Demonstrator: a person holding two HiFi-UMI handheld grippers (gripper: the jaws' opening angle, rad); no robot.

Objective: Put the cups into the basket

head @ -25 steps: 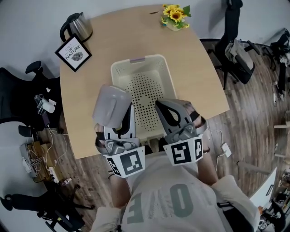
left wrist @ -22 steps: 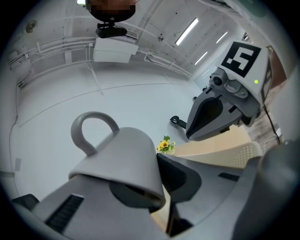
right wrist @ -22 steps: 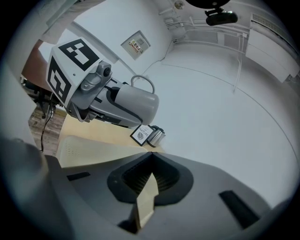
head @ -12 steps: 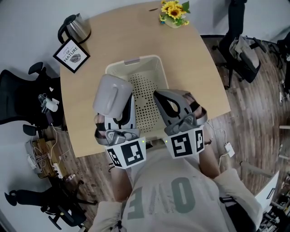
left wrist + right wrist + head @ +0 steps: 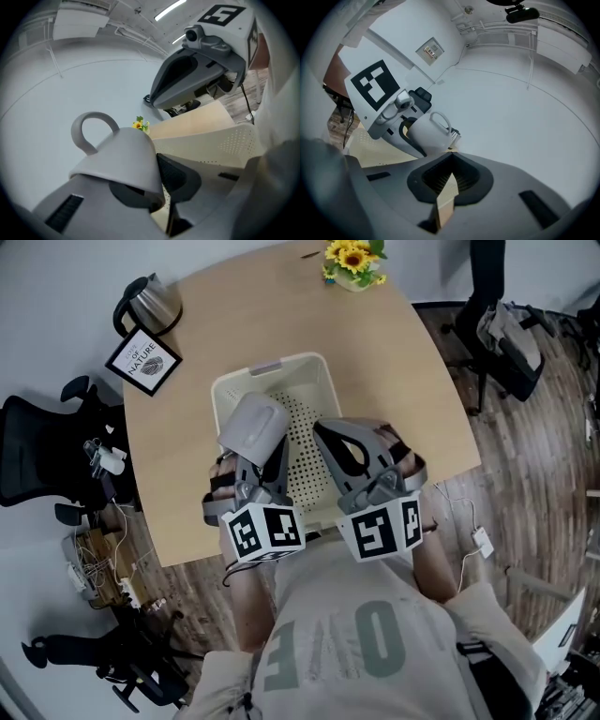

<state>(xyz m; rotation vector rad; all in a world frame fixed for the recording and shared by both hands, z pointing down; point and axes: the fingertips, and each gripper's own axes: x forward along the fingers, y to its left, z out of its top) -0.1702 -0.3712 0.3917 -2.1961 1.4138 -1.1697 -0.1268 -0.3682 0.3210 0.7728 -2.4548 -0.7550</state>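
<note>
A pale grey cup (image 5: 253, 423) with a loop handle is clamped by its rim in my left gripper (image 5: 262, 454). It hangs tilted over the near left part of the cream perforated basket (image 5: 228, 390). The left gripper view shows the cup (image 5: 119, 154) mouth-down across the jaws, with the basket wall (image 5: 220, 145) behind it. My right gripper (image 5: 326, 432) hovers over the basket's near right side, shut and empty. From the right gripper view, the cup (image 5: 429, 133) appears beyond the closed tips (image 5: 450, 161).
At the table's far left stand a steel kettle (image 5: 150, 298) and a framed sign (image 5: 143, 360). A small pot of yellow flowers (image 5: 353, 261) sits at the far edge. Office chairs (image 5: 28, 442) (image 5: 511, 334) flank the table on both sides.
My left gripper has carried the cup to the right and lower, from beside the basket's left wall to over its inside. The right gripper has hardly shifted.
</note>
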